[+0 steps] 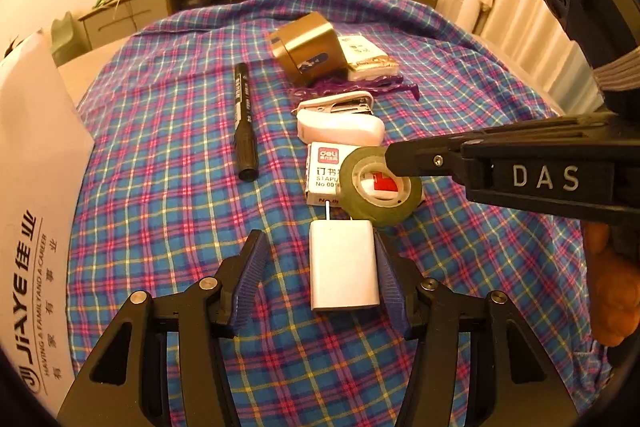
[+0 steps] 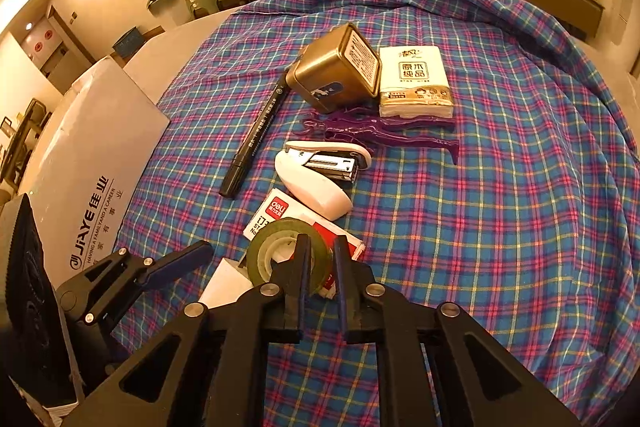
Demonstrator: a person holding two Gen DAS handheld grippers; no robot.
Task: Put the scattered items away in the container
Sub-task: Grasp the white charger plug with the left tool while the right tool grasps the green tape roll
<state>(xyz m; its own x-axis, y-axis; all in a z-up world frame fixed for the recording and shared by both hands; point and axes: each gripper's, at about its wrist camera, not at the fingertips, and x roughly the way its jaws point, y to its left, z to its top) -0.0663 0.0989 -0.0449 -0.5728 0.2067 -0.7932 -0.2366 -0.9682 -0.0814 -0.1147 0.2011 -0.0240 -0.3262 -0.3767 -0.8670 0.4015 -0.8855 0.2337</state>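
Note:
A white wall charger [image 1: 344, 265] lies on the plaid cloth between the pads of my left gripper [image 1: 318, 241]. It rests against the right pad and a gap separates it from the left pad, so this gripper is open. My right gripper [image 2: 320, 253] is shut on the wall of a green tape roll [image 2: 272, 247], one finger in the roll's hole and one outside. The roll [image 1: 380, 187] leans on a white and red staples box [image 1: 324, 167]. A white cardboard box [image 1: 36, 187] with printed lettering stands at the left edge.
Beyond the staples box lie a white stapler [image 2: 320, 179], a black marker [image 2: 256, 135], a purple plastic piece [image 2: 380, 133], a gold tin [image 2: 336, 67] on its side and a tissue pack [image 2: 416, 83]. Bare plaid cloth [image 2: 500, 207] spreads to the right.

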